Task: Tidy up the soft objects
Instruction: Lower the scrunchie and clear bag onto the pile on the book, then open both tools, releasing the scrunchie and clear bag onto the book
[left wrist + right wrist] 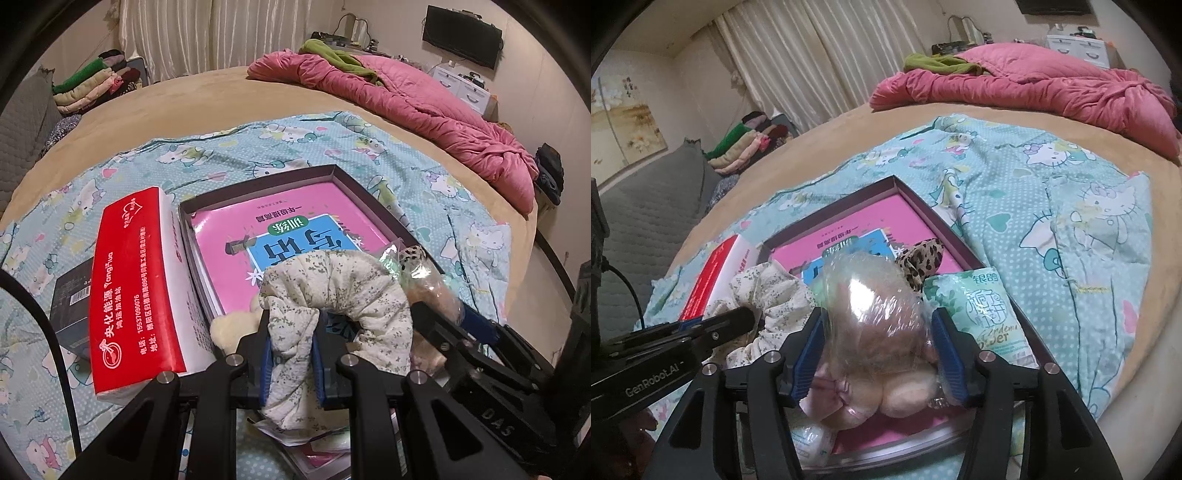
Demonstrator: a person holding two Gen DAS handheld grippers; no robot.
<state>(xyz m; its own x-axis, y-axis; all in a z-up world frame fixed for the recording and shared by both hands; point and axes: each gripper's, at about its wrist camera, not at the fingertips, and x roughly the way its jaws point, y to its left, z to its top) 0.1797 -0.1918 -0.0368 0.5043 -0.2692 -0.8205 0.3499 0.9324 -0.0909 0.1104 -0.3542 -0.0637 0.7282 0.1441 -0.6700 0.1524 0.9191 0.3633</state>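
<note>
My left gripper (291, 354) clamps the floral scrunchie (332, 291); right gripper (875, 354), jaws apart, straddles the wrapped plush (875, 314), which may slide off the tray (960, 229).

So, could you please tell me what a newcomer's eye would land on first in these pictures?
Probably the left gripper clamped on a cream floral scrunchie over the dark box holding a pink workbook. Beside it, the right gripper straddles a plastic-wrapped plush toy. The red tissue pack stands left of the box, on a turquoise Hello Kitty sheet.
</note>
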